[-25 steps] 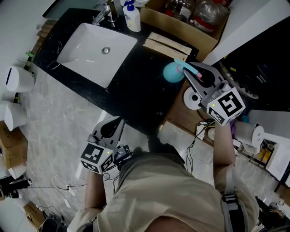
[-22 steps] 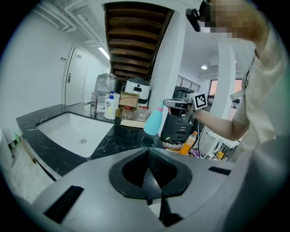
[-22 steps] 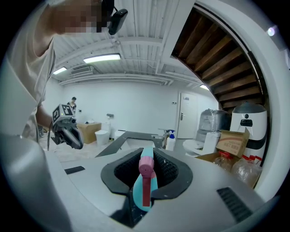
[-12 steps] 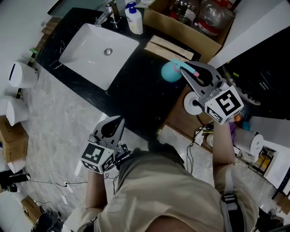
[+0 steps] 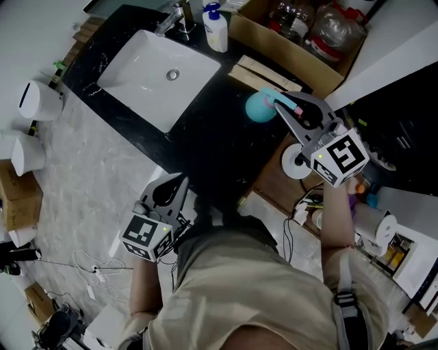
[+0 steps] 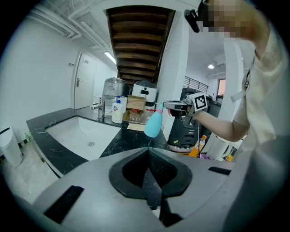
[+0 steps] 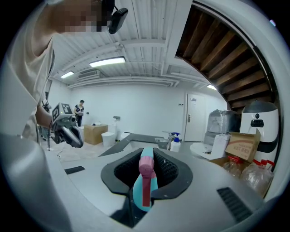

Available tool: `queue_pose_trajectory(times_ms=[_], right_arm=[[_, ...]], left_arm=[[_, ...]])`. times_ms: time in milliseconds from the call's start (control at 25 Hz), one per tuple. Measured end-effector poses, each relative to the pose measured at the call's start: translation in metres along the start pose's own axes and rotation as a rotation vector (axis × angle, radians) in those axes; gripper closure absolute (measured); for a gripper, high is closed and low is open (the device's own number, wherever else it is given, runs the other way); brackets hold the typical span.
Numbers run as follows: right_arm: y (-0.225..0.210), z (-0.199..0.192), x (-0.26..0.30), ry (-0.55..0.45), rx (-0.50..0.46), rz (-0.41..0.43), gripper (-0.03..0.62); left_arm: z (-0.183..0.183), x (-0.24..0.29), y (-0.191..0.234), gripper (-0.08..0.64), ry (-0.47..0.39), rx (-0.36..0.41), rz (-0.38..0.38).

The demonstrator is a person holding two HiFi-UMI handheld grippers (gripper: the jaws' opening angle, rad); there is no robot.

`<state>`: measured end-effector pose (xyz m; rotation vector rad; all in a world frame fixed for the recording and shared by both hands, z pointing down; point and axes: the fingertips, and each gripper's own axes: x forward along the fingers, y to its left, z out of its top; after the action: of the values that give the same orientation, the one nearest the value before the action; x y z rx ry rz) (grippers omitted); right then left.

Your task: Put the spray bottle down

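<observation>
Spray bottle (image 5: 258, 106) pinched in right gripper (image 5: 285, 108) over counter (image 5: 217, 140), box (image 5: 272, 44) near; left gripper (image 5: 175, 187) closed

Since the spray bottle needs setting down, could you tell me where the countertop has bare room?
The black countertop lies bare between the sink and the wooden slats, roughly below the spray bottle held by the right gripper. The back is crowded: faucet and pump bottle behind the sink, a cardboard box of bottles past the slats.

light: ceiling strips | head view dim | gripper views fisheye-warped
</observation>
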<state>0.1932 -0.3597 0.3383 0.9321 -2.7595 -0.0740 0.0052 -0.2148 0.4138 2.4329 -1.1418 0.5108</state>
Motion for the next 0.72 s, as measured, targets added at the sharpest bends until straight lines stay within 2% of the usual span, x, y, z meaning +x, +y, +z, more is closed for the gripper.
queue_pose_trajectory(times_ms=[360, 720], right_arm=[[0.000, 0.001, 0.010, 0.019, -0.014, 0.005, 0.517], [-0.004, 0.000, 0.020, 0.044, -0.017, -0.016, 0.517]], left_arm=[[0.008, -0.002, 0.010, 0.551, -0.029, 0.004, 0.011], [0.014, 0.006, 0.027, 0.551, -0.040, 0.012, -0.027]])
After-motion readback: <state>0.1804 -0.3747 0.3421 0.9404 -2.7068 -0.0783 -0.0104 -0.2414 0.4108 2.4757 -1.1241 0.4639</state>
